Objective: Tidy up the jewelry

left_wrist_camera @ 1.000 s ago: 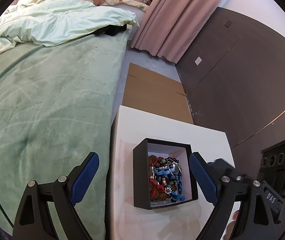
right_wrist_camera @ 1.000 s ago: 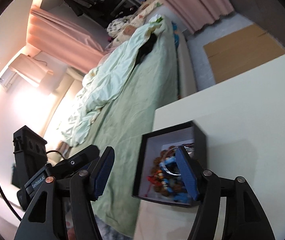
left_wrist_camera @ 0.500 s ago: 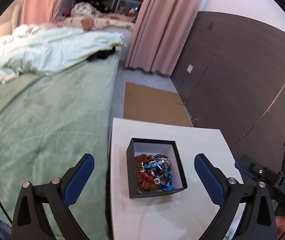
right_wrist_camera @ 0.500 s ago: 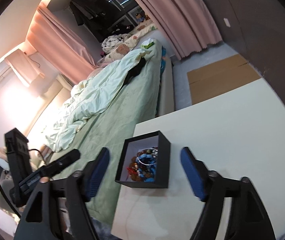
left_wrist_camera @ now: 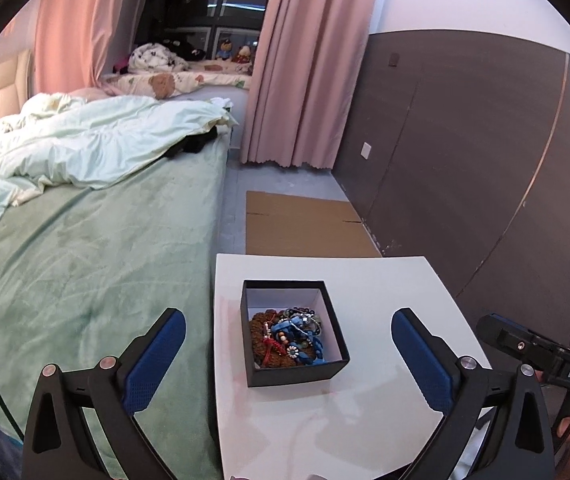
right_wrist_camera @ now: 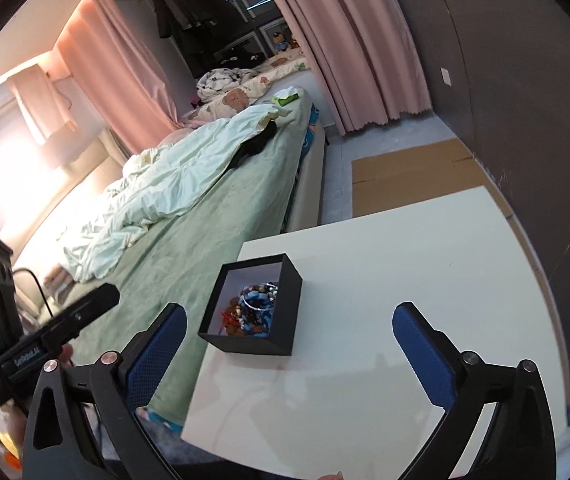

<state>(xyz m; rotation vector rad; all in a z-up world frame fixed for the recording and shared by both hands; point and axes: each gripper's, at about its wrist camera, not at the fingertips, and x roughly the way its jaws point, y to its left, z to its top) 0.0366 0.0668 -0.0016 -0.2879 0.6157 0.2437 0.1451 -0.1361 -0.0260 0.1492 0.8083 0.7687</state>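
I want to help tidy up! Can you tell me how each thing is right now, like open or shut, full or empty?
black box: no lid on it, upright on the white table.
jewelry: piled in a tangle inside the box.
left hand-held gripper: open, holding nothing.
right hand-held gripper: open, holding nothing.
pink curtains: pulled apart, dark window showing.
bed: unmade, duvet rumpled.

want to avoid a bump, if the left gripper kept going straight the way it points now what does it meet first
Most likely the black box of jewelry on the white table: it sits centred ahead of the left gripper, whose jaws stand wide and empty. Depth is unclear, so it might reach the tabletop just before it.
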